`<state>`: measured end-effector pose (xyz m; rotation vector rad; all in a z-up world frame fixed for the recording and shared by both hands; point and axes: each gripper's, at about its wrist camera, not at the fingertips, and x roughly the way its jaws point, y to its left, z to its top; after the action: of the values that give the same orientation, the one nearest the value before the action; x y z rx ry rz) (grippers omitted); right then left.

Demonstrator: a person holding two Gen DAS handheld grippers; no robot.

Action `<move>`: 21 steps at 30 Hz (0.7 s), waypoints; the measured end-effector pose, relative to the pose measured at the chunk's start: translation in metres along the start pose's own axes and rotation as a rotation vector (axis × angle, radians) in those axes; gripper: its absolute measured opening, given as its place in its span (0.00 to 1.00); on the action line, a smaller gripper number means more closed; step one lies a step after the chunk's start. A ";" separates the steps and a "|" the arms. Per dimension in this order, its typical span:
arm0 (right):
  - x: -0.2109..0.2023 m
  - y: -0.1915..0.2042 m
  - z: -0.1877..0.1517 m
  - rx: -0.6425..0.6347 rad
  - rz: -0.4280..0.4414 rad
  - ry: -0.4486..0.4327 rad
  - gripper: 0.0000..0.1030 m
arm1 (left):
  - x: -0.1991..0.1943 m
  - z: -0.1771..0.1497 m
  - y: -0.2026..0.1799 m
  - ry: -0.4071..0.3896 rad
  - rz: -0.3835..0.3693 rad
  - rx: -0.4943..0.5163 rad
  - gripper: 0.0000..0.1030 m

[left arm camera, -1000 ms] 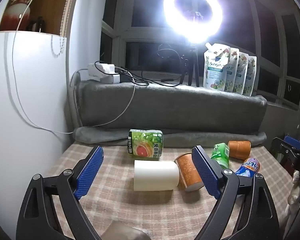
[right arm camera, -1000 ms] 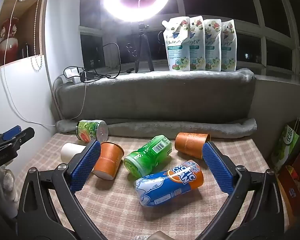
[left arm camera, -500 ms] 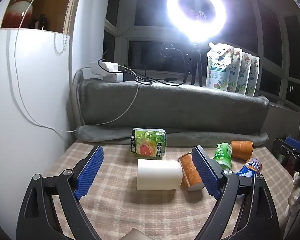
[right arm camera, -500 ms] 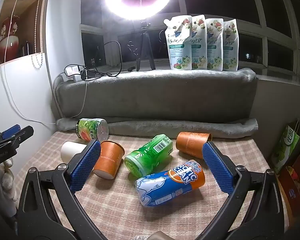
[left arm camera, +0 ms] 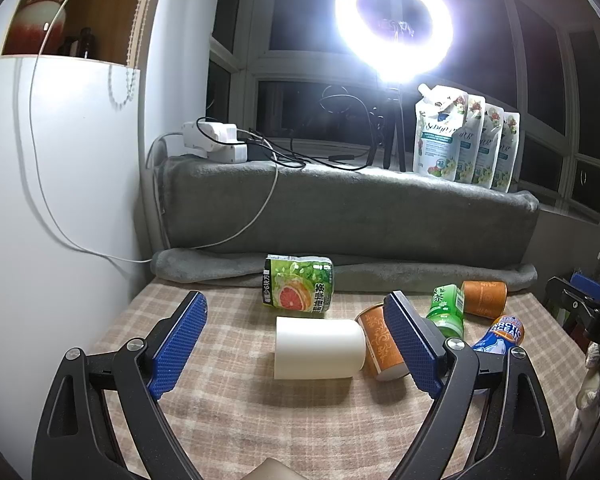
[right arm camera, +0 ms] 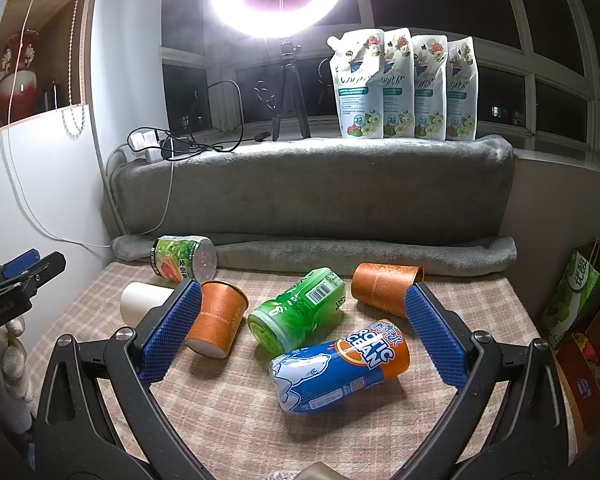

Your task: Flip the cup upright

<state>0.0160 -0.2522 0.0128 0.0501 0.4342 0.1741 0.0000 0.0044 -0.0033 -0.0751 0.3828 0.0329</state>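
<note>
Several cups lie on their sides on the checked tablecloth (left arm camera: 260,420). A white cup (left arm camera: 319,348) lies between the pads of my open left gripper (left arm camera: 296,340), a little beyond them. An orange cup (left arm camera: 380,344) lies against it, partly hidden by the right pad. In the right wrist view my open right gripper (right arm camera: 300,336) hovers over a blue-and-orange cup (right arm camera: 340,368) and a green cup (right arm camera: 296,310). An orange cup (right arm camera: 218,318) lies by its left pad, another orange cup (right arm camera: 384,286) by its right pad. Both grippers are empty.
A green grapefruit-print cup (left arm camera: 300,286) lies at the back by a grey rolled blanket (left arm camera: 340,216). Detergent pouches (right arm camera: 404,88), a ring light (left arm camera: 394,26) and a power strip (left arm camera: 214,142) stand on the sill. A white cabinet (left arm camera: 40,200) stands left; bags (right arm camera: 580,292) stand right.
My left gripper has risen and tilted a little, so the cups sit slightly lower in its view. My right gripper has edged a little closer. Nothing on the table has moved.
</note>
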 end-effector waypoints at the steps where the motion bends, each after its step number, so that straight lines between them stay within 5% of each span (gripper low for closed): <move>1: 0.000 0.000 0.000 -0.001 0.000 0.000 1.00 | 0.000 0.000 0.000 0.000 -0.001 0.000 0.87; 21: 0.002 0.001 0.000 -0.001 0.000 0.002 1.00 | 0.001 -0.003 -0.001 0.002 -0.001 0.005 0.87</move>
<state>0.0171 -0.2510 0.0118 0.0493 0.4360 0.1745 -0.0001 0.0035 -0.0062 -0.0709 0.3850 0.0306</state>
